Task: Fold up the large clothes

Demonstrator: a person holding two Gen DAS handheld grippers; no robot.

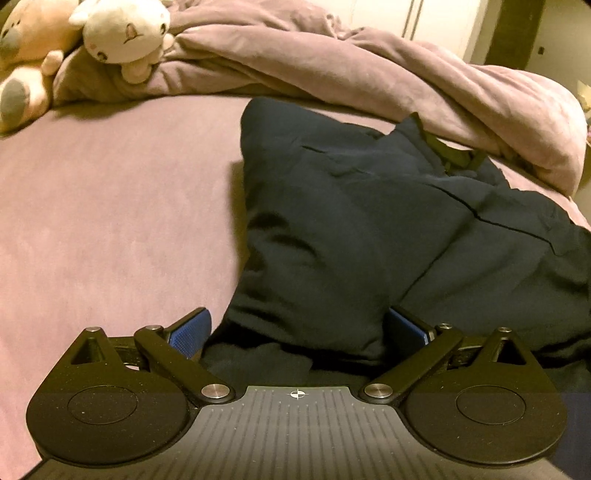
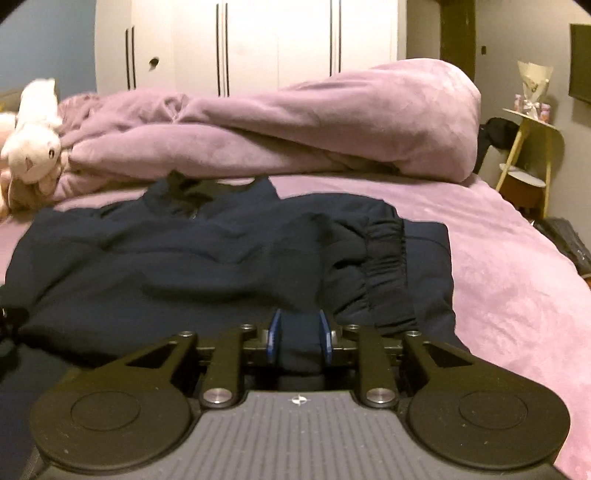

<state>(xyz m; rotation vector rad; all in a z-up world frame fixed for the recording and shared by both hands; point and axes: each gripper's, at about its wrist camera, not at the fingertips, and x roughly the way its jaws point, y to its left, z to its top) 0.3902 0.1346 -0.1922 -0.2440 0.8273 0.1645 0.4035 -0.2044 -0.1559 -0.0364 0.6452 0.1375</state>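
One dark navy garment (image 1: 369,229) lies partly folded on the pink bed sheet (image 1: 110,221), in front of a bunched pink duvet (image 2: 314,129). The left gripper (image 1: 299,332) has its blue-padded fingers (image 1: 190,332) spread to full width; a fold of the garment sits between them, and the pads do not press on it. The right gripper (image 2: 299,336) has its fingers (image 2: 275,336) drawn close, pinching a thick fold of the same garment near its gathered elastic hem (image 2: 384,258). Two plush toys (image 1: 122,33) rest against the duvet at the far left. A white wardrobe (image 2: 258,44) stands behind the bed.
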